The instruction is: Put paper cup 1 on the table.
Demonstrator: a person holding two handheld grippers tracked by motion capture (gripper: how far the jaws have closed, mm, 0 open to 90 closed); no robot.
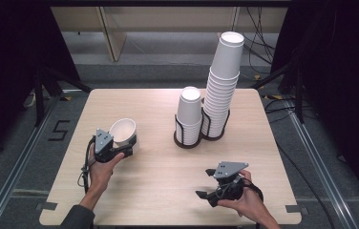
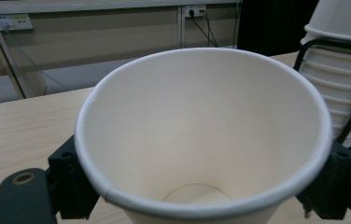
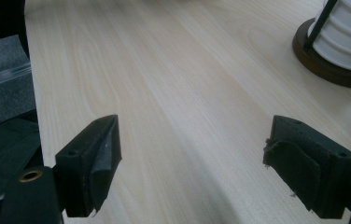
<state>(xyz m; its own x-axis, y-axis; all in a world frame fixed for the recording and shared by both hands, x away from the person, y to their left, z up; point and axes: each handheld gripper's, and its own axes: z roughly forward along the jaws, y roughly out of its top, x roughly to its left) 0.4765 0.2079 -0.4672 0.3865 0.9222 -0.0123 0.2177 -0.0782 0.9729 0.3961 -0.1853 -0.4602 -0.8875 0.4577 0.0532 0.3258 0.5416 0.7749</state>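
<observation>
A white paper cup (image 1: 122, 129) stands mouth up over the left part of the wooden table (image 1: 168, 162). My left gripper (image 1: 128, 141) is shut on it from the near side. In the left gripper view the cup's open mouth (image 2: 201, 130) sits between the two black fingers (image 2: 71, 182), and its inside is bare. My right gripper (image 1: 205, 183) hovers near the table's front right, held in a hand. Its jaws stand open (image 3: 192, 158) with nothing but bare tabletop between them.
Two black wire holders stand at the back middle of the table. One carries a short stack of paper cups (image 1: 189, 117), the other a tall, leaning stack (image 1: 221, 90). The short stack's dark base (image 3: 332, 70) lies ahead and right of the right gripper.
</observation>
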